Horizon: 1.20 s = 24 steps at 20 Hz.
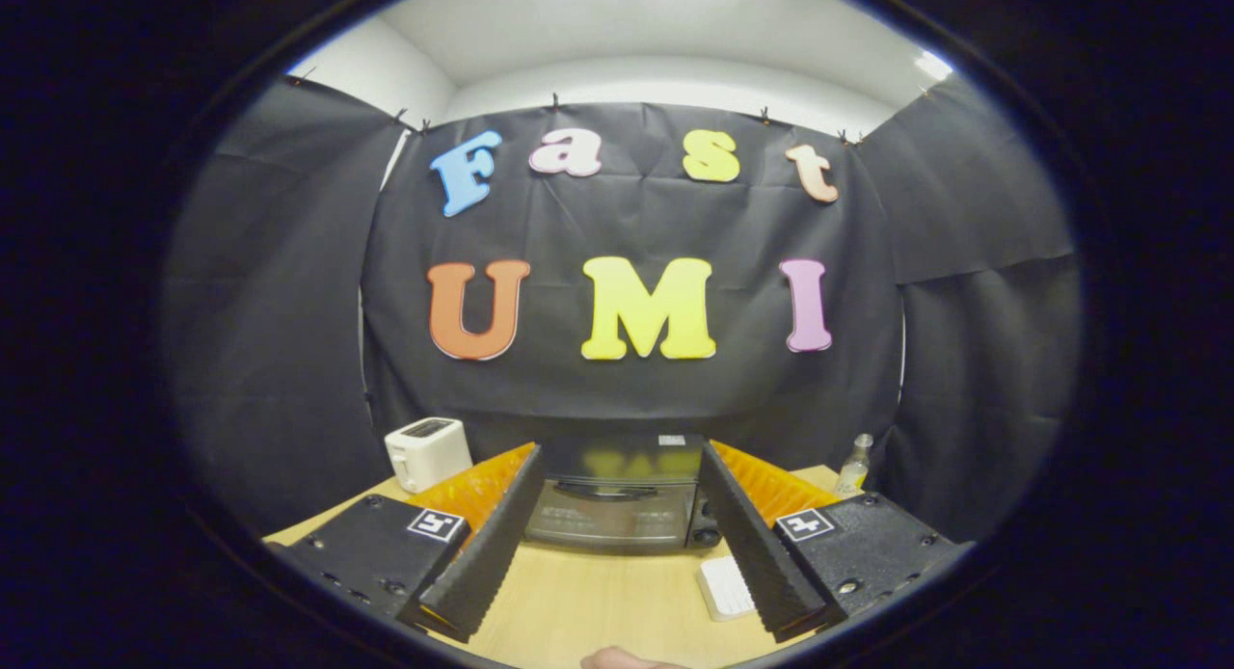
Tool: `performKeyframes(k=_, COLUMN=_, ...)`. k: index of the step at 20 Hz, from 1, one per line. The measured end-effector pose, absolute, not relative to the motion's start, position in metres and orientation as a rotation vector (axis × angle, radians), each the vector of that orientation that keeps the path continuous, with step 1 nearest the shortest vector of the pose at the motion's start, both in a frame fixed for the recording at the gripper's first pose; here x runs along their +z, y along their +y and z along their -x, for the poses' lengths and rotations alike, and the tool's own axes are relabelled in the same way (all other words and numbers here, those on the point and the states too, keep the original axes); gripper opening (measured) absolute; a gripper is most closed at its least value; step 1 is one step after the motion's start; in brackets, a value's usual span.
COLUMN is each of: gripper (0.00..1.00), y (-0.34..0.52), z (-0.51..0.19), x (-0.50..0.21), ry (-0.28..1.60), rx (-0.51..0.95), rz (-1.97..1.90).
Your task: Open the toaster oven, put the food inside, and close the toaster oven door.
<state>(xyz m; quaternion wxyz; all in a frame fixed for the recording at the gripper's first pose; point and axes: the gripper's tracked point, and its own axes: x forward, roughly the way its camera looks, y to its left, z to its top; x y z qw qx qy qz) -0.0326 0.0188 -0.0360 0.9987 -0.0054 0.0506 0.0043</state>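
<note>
Tongs [622, 553] stand wide apart above the pale wooden surface [598, 602], with nothing held between the two fingers [492, 544]. Bare wood shows in the gap between them.

Beyond the fingertips, at the far edge of the surface and framed by the two fingers, sits the toaster oven [617, 500]. It is dark, with a glass door that is closed; a curved handle runs across the upper part of the door, and knobs sit in a column at its right side, partly hidden by the right finger. A small light sticker lies on its top. The oven is well apart from the tongs.

Toward the far left corner of the surface stands a white pop-up toaster [427, 452], just beside the left finger as seen from here and left of the oven. Toward the far right corner stands a small clear bottle [853, 465] with a pale cap.

Close to the right finger, on the surface near its near edge, lies a flat white piece with a grid of small ridges [725, 587]; its right part is hidden by the finger, and what it is cannot be told. At the near edge of the surface, between the fingers, a small rounded bit of a hand [622, 659] shows.
</note>
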Motion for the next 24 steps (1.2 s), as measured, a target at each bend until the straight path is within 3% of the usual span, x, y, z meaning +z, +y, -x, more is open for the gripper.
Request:
performKeyframes(k=12, gripper=1.00, y=-0.003, z=0.128, x=0.020, ry=0.025, rx=0.038, rz=0.045)
performKeyframes(k=24, gripper=1.00, y=-0.016, z=0.146, x=0.021, ry=0.014, rx=0.021, rz=0.063)
